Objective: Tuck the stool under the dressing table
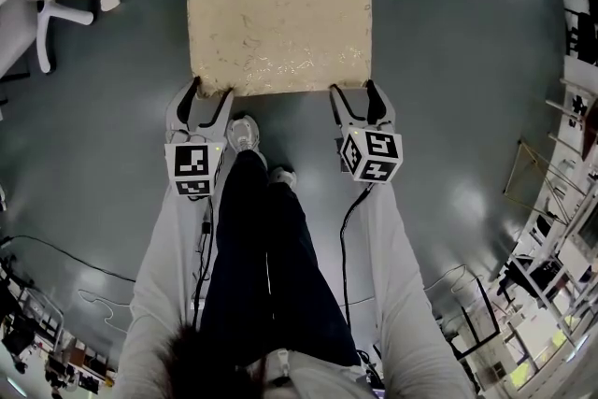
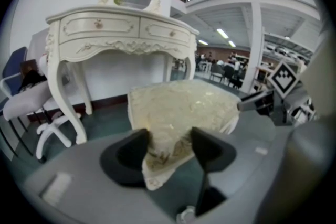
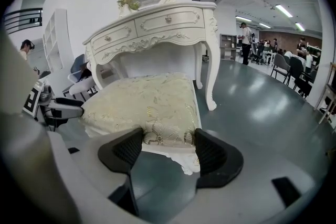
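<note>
Your left hand-held gripper point(image 1: 210, 95) is clenched on the near-left corner of the stool point(image 1: 280, 28), and your right hand-held gripper point(image 1: 353, 94) on its near-right corner. The stool stands on the floor point(image 1: 467, 61), in front of the dressing table point(image 3: 157, 26) and not yet under it. Push evenly with both, keeping the seat square between the legs point(image 3: 210, 76). The drawers point(image 3: 168, 19) are closed, so their contents are hidden.

Here's the stool point(image 1: 278, 28): a rectangular seat padded in cream fabric with a gold floral pattern, upright on the grey floor, a white carved frame peeking out under the cushion. Beyond it stands the dressing table point(image 3: 157, 26), ivory, on curved legs, with two knobbed drawers and an oval mirror on top. The stool sits out in front, apparently not yet between the legs.
</note>
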`<state>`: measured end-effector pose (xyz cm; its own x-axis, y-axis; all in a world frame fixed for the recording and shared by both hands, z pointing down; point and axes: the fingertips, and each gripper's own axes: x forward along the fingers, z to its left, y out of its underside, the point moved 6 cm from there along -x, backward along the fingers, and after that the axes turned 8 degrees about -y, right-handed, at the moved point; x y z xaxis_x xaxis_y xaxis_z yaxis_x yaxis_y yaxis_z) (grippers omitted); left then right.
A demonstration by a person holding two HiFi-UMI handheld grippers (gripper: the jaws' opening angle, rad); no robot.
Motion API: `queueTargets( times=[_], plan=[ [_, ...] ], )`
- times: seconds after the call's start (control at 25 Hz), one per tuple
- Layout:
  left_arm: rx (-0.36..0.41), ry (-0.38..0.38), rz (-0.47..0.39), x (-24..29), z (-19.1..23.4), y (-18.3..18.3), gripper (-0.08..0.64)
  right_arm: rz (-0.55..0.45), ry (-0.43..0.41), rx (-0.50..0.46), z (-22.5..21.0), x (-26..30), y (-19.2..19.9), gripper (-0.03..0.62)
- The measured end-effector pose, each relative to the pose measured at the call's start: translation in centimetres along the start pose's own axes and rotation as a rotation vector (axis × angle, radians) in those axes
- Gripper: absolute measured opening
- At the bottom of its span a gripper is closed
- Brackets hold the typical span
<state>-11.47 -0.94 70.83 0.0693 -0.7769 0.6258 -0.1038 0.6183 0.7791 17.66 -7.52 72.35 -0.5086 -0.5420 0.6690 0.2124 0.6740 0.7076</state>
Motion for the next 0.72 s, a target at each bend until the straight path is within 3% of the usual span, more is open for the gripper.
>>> queueTargets(
  times=[0.72],
  plan=[
    [0.085, 0.048, -0.004, 8.1, 6.4, -6.0, 0.270, -0.025, 0.071, 0.064, 0.0, 6.8, -6.2, 0.319]
  ],
)
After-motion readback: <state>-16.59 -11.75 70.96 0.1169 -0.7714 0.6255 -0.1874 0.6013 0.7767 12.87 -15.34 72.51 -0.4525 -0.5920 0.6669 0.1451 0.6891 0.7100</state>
